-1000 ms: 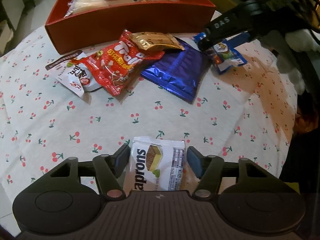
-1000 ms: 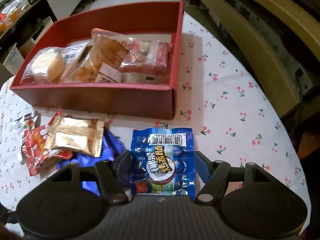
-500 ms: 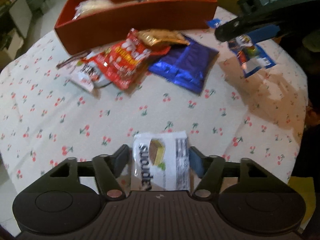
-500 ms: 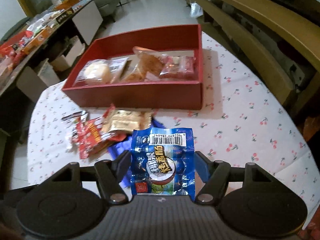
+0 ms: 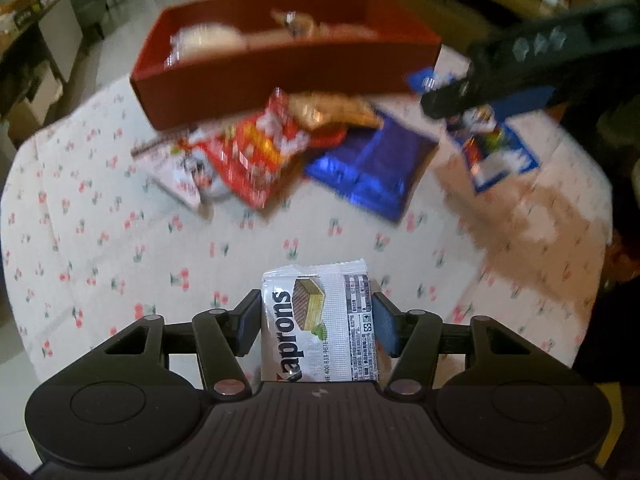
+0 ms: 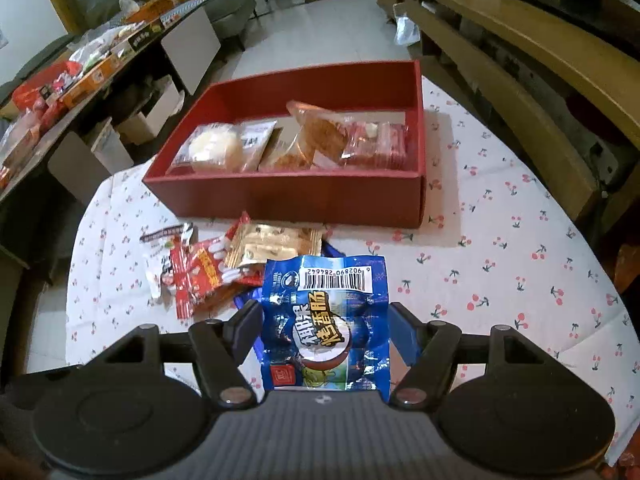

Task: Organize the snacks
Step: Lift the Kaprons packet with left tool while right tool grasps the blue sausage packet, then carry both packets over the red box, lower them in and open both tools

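Note:
My left gripper (image 5: 316, 316) is shut on a white wafer packet (image 5: 320, 320) and holds it above the table. My right gripper (image 6: 325, 322) is shut on a blue snack packet (image 6: 326, 320), also lifted; that packet and the right gripper show in the left wrist view (image 5: 492, 148) at upper right. A red box (image 6: 288, 196) at the far side of the table holds several packets. In front of the box lie a red packet (image 6: 200, 276), a gold packet (image 6: 272, 246), a white packet (image 6: 160, 252) and a shiny blue bag (image 5: 372, 168).
The round table has a white cloth with cherry print (image 6: 500, 264). A wooden bench (image 6: 520, 64) runs along the right. A cluttered side table (image 6: 80, 68) stands at the left beyond the table's edge.
Both grippers have risen and pulled back with their packets; the box and the loose packets look farther away. The left wrist view is blurred by motion.

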`<state>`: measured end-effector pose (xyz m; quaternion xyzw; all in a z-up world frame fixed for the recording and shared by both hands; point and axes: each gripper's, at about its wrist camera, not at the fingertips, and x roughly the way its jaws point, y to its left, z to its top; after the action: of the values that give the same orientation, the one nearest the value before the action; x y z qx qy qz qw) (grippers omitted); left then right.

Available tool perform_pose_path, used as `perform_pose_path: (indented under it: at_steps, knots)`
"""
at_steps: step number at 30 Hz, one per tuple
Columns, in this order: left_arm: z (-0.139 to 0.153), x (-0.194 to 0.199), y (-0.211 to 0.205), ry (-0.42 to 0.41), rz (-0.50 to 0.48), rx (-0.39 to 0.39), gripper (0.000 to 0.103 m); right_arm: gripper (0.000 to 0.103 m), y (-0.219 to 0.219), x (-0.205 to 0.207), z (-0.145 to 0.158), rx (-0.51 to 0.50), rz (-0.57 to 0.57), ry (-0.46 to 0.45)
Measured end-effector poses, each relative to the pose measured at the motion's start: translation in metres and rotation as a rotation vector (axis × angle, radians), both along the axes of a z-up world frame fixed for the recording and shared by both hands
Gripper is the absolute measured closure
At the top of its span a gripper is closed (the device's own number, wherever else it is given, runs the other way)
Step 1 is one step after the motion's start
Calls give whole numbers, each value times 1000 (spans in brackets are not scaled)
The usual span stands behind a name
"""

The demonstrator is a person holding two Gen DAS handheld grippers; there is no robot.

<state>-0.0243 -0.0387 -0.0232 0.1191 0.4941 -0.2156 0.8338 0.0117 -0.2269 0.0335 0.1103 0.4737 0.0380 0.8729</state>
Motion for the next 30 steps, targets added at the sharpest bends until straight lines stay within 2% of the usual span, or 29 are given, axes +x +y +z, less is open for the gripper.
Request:
perform_pose_path:
  at_steps: [4, 16, 30]
  knots:
    - [9, 12, -2, -20, 24, -35, 39, 29, 2, 5, 1, -15, -1, -3]
    - [19, 40, 0, -37, 99, -65, 39, 29, 18, 8, -3, -76, 53, 1]
    - [38, 56, -7, -99, 113, -110, 39, 29, 18, 13, 7, -49, 32, -36]
